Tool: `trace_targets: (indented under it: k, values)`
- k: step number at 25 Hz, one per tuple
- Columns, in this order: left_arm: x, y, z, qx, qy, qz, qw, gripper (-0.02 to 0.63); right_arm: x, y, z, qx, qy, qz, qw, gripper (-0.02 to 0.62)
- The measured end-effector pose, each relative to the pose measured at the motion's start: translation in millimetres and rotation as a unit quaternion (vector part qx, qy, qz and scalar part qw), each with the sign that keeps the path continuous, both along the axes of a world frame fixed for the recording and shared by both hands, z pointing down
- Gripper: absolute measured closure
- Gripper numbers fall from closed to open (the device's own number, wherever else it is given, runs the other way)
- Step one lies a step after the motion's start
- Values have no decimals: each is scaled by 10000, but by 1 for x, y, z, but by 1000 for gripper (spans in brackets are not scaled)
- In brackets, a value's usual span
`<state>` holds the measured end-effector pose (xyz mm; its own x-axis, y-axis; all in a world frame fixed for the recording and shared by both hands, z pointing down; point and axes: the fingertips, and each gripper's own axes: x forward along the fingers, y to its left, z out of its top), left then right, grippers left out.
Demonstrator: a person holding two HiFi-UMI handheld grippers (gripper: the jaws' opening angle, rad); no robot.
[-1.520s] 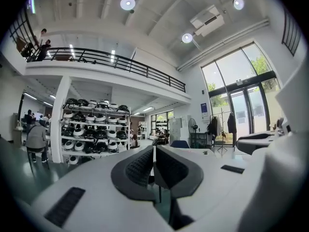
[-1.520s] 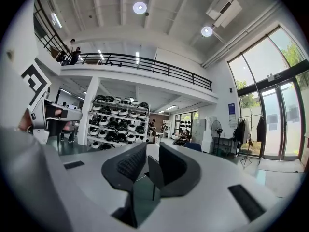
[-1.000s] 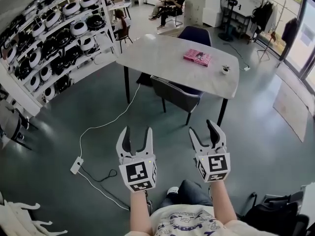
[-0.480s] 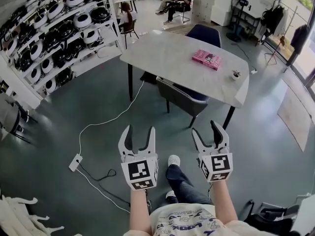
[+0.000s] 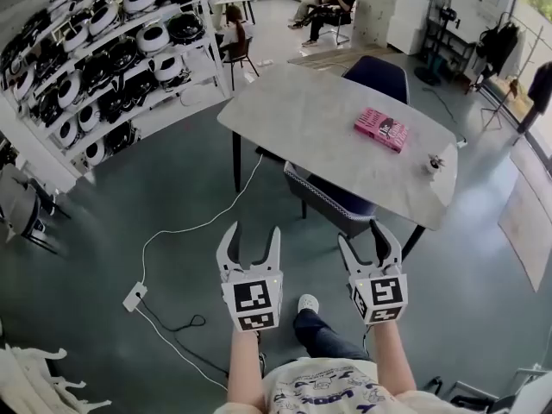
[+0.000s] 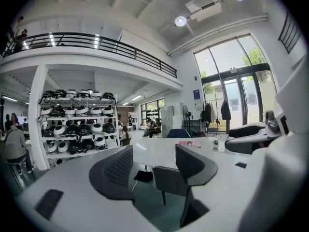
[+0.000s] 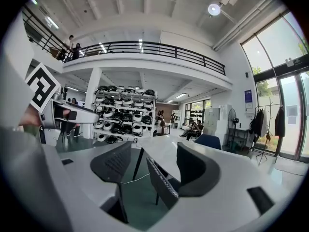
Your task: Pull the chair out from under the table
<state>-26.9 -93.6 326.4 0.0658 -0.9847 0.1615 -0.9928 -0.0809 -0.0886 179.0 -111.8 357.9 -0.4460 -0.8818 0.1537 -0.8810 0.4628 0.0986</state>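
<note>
A dark grey chair (image 5: 332, 201) is tucked under the near edge of a pale grey table (image 5: 302, 115), with its back toward me. The same chair (image 6: 170, 180) shows between the left gripper's jaws, and the chair (image 7: 161, 185) also appears between the right gripper's jaws. My left gripper (image 5: 252, 247) is held open over the floor, a short way in front of the chair. Beside it my right gripper (image 5: 373, 241) is open too, close to the chair's back but apart from it. Neither holds anything.
A pink book (image 5: 381, 128) and a small potted plant (image 5: 432, 164) lie on the table. A blue chair (image 5: 377, 78) stands at its far side. Shelves of helmets (image 5: 103, 50) line the left. A white cable and power strip (image 5: 134, 297) trail on the floor.
I have walked closer to the table; the chair and table appear larger and nearer. Both grippers stay open and have come closer to the chair's back.
</note>
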Motion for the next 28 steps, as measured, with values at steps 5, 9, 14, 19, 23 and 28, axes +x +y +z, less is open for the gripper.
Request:
trace_targets:
  k: [5,9,14,19,23,28]
  values:
    - [0,-74,0,-76,-151,83,9998,324,-6,-73,4,-68,102,-93,9999,302]
    - [2,-119,7,-138,-240,132,9995,324,-8,-118,11,-99,207,-167,9996,302]
    - [6,-155,21,-254,-557,270,9978,325,-11,-153,23,-118,356,-220,9991,301]
    - [10,-179,32,-484,-627,418,9960,325,-14,-169,35,-375,395,-312,9980,295]
    - [12,-196,53,-741,-777,551,9927,324,-13,-180,52,-558,451,-259,9971,295]
    - [17,-223,77,-1031,-966,941,9855,324,-13,-199,71,-791,489,-199,9955,291]
